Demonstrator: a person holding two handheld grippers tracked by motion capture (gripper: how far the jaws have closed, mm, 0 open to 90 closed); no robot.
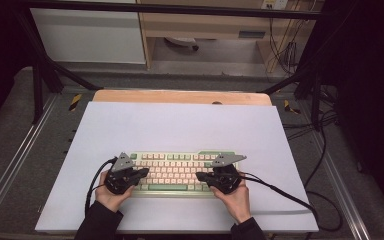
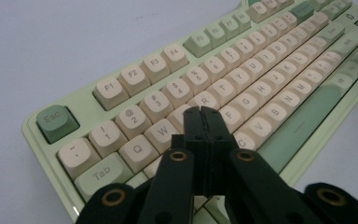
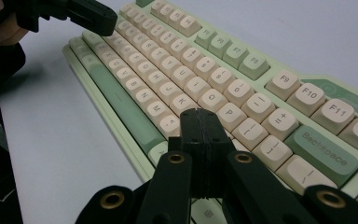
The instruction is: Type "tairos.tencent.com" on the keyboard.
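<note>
High view, lower centre of frame: pale green keyboard with cream keycaps (image 1: 175, 172) lies flat on a light grey mat (image 1: 180, 125) that covers a wooden table (image 1: 180, 96). Long side runs left to right, green space bar on the near edge.

Left side: left hand (image 1: 111, 196) comes up from the bottom edge, dark sleeve, holding the black left gripper (image 1: 142, 173) over the keyboard's left end. Grey three-cornered plate on top, black cable looping off to the lower left. In the left gripper view the left gripper (image 2: 202, 111) has its jaws pressed together, no gap, nothing between them. Tips sit low centre of that frame, above the letter rows near the R key; contact with the keycaps can't be told. Green Esc key (image 2: 56, 122) at left of that frame, Tab key (image 2: 100, 171) lower left.

Right side: right hand (image 1: 235, 197) holds the black right gripper (image 1: 201, 176) over the keyboard's right end, tips pointing left. Its cable trails along the mat to the lower right. In the right gripper view the right gripper (image 3: 198, 112) is likewise closed tight on nothing, tips low centre above the keys near P. Green Backspace key (image 3: 324, 149) at right of that frame. Upper left of that frame: the other gripper above the keyboard's far end.
</note>
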